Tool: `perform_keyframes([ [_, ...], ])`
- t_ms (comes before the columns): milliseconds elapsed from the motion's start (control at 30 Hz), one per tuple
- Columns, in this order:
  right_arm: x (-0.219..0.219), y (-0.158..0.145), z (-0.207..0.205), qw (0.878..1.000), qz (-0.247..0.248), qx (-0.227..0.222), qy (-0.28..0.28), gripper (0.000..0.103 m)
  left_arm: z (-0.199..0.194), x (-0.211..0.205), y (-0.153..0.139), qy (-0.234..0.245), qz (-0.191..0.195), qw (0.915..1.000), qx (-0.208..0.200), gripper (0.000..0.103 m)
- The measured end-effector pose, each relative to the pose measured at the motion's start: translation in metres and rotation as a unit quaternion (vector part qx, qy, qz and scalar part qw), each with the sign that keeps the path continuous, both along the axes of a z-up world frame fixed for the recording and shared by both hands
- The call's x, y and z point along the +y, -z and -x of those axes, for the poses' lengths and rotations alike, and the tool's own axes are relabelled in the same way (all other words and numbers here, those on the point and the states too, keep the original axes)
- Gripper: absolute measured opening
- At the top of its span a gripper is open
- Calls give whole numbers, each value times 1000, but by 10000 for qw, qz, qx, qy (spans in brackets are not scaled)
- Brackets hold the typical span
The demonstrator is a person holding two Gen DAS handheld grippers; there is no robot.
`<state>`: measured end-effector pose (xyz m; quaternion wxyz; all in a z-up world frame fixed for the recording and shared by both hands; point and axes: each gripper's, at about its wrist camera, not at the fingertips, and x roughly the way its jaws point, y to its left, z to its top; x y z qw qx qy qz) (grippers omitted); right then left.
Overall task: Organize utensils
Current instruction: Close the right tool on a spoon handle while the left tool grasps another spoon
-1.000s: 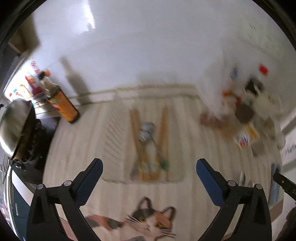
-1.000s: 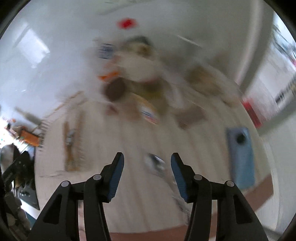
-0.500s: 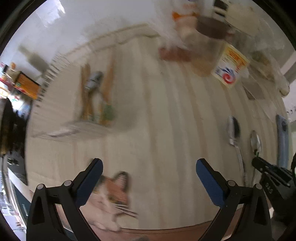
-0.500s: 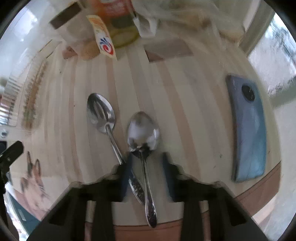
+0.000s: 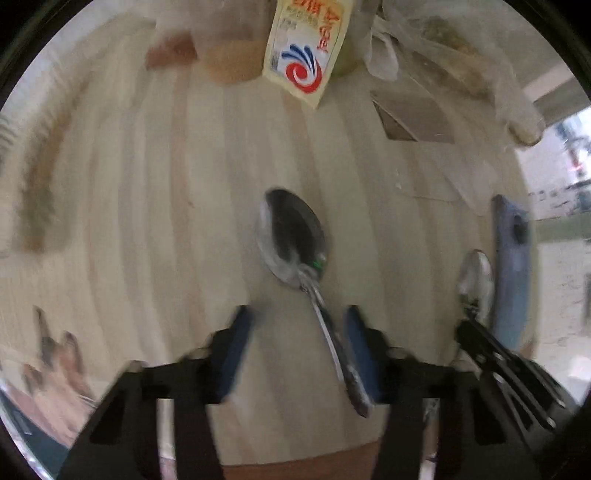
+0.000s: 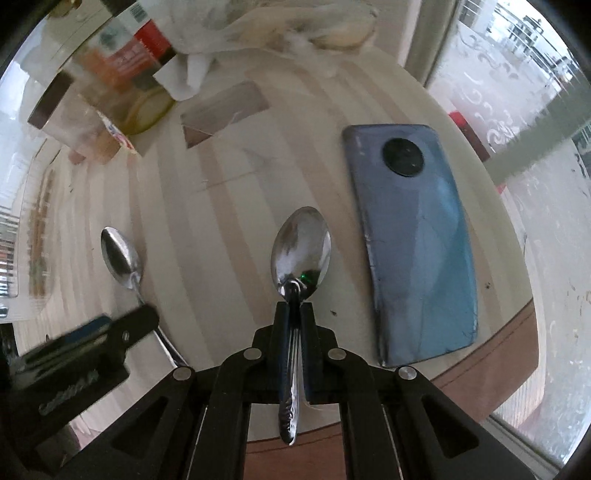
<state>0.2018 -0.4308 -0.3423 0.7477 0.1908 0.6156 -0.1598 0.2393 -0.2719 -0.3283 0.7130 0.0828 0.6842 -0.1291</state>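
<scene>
Both sets of jaws differ: my right gripper [image 6: 294, 314] has its jaws closed tight on the neck of a metal spoon [image 6: 300, 254], while my left gripper [image 5: 297, 345] has its jaws partly open, straddling the handle of a second spoon [image 5: 293, 242] without yet pinching it. Everything sits on a pale striped wooden table [image 6: 236, 206], its brown edge nearest me. A blue phone [image 6: 412, 236] lies face down, just to the right of the gripped spoon and apart from it, so I judge a straight lift should miss it. At the far edge stand a clear jar [image 6: 70, 125] and a crumpled plastic bag [image 6: 280, 22], well away from both grippers. The gripped spoon has its bowl facing up and pointing away from me, its handle running back between the pads, a hold low on the neck that I think keeps it from swinging. I cannot tell whether it has left the table. The second spoon lies flat, handle slanting toward my left gripper's right finger [image 5: 360, 354], so I would centre before closing. Motion blur softens the left view.
</scene>
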Motion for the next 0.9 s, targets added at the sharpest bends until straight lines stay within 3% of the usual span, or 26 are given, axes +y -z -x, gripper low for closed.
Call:
perform_keyframes([
  [67, -2, 0, 2, 10000, -13, -7, 5, 6, 1, -2, -1, 117, -190, 9996, -163, 8],
  [133, -2, 1, -1, 10000, -8, -7, -5, 6, 0, 3, -3, 185, -153, 9995, -210, 4],
  [267, 1, 5, 4, 10000, 12, -16, -83, 6, 0, 27, -3, 177, -259, 9993, -203, 4],
  [433, 34, 4, 4, 9993, -78, -24, -353, 6, 14, 79, -4, -17, -525, 9985, -174, 4],
  [700, 119, 9, -6, 9903, -333, 38, -1348, 6, 39, 175, -6, -719, -823, 9940, -91, 4],
  [900, 187, 13, -11, 9771, -427, 203, -2077, 6, 52, 221, -8, -1056, -679, 9921, -2, 4],
])
